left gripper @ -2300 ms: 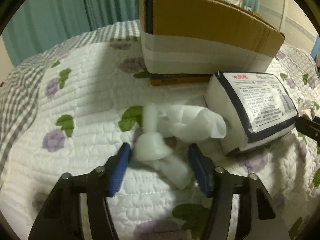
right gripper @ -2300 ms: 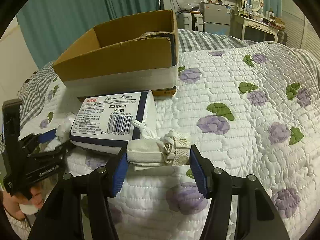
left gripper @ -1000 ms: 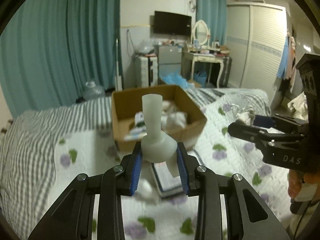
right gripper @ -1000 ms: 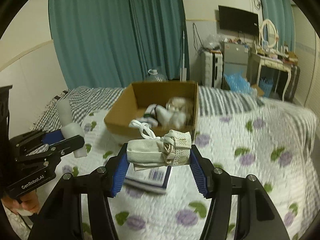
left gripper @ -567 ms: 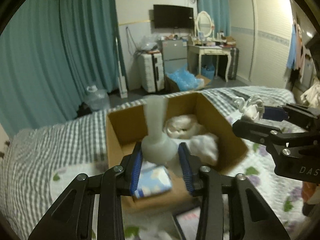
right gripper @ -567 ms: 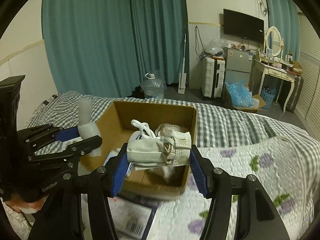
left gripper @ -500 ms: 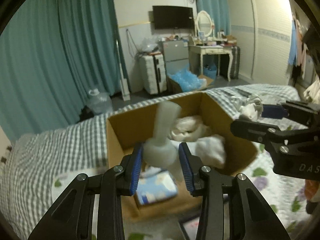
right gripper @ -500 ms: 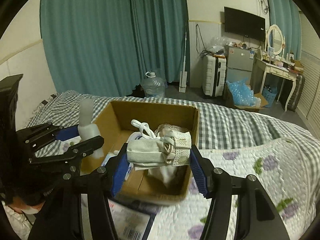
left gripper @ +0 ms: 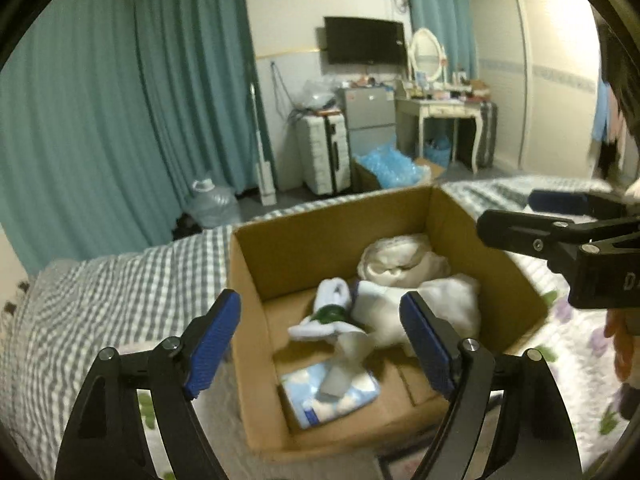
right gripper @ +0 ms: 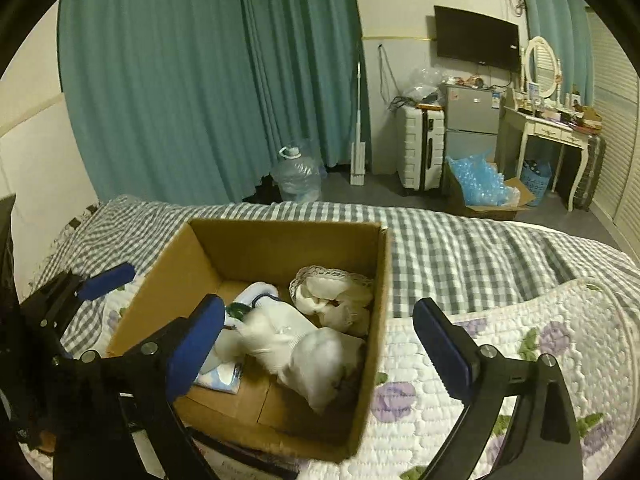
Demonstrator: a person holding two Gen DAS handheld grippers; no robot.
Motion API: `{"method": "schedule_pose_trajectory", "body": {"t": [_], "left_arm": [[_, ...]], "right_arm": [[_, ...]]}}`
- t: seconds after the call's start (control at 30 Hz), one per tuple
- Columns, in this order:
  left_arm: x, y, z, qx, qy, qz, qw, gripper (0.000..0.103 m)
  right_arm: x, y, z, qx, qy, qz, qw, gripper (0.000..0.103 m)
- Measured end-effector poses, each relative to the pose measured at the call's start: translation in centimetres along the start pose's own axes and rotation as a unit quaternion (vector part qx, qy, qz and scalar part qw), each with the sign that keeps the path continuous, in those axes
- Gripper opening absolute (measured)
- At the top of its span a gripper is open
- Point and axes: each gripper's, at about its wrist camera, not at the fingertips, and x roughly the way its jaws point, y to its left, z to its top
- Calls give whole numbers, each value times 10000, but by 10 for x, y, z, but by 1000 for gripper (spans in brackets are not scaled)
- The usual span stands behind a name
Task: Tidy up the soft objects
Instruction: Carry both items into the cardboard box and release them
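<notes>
An open cardboard box [left gripper: 332, 236] [right gripper: 280, 240] stands on the bed and holds soft items. My left gripper [left gripper: 320, 340] hovers over its near side, jaws opening, nothing between the pads. Below it a white rolled cloth [left gripper: 352, 344] lies blurred on a blue tissue pack [left gripper: 332, 394]. My right gripper [right gripper: 318, 346] hangs over the box's right wall, jaws opening and empty. Under it a cream drawstring pouch [right gripper: 304, 344] [left gripper: 440, 300] lies in the box. Each gripper shows in the other's view: the right gripper [left gripper: 560, 232] and the left gripper [right gripper: 80, 284].
Also in the box are a white sock roll with a green band [left gripper: 332, 308] and a cream lace bundle [right gripper: 332, 288]. The bed has a grey checked cover [right gripper: 460, 248] and a floral quilt [right gripper: 540, 352]. Teal curtains, a suitcase and a dressing table stand beyond.
Both grippers have opened over the box. The white roll has left the left jaws and the cream pouch the right jaws; both now lie inside the box.
</notes>
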Motion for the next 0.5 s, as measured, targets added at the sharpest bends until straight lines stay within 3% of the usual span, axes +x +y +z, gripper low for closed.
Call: {"method": "schedule_pose_trajectory", "body": {"t": [0.13, 0.23, 0.5], "left_arm": [[-49, 1, 7, -96, -188, 77, 9997, 83], [-88, 3, 8, -148, -377, 298, 9987, 93], [-158, 14, -13, -470, -669, 677, 9944, 93]], "right_arm": [[-43, 2, 3, 74, -130, -104, 9998, 96], [-80, 9, 7, 10, -231, -211, 9995, 96], [-159, 43, -17, -434, -356, -505, 9971, 99]]}}
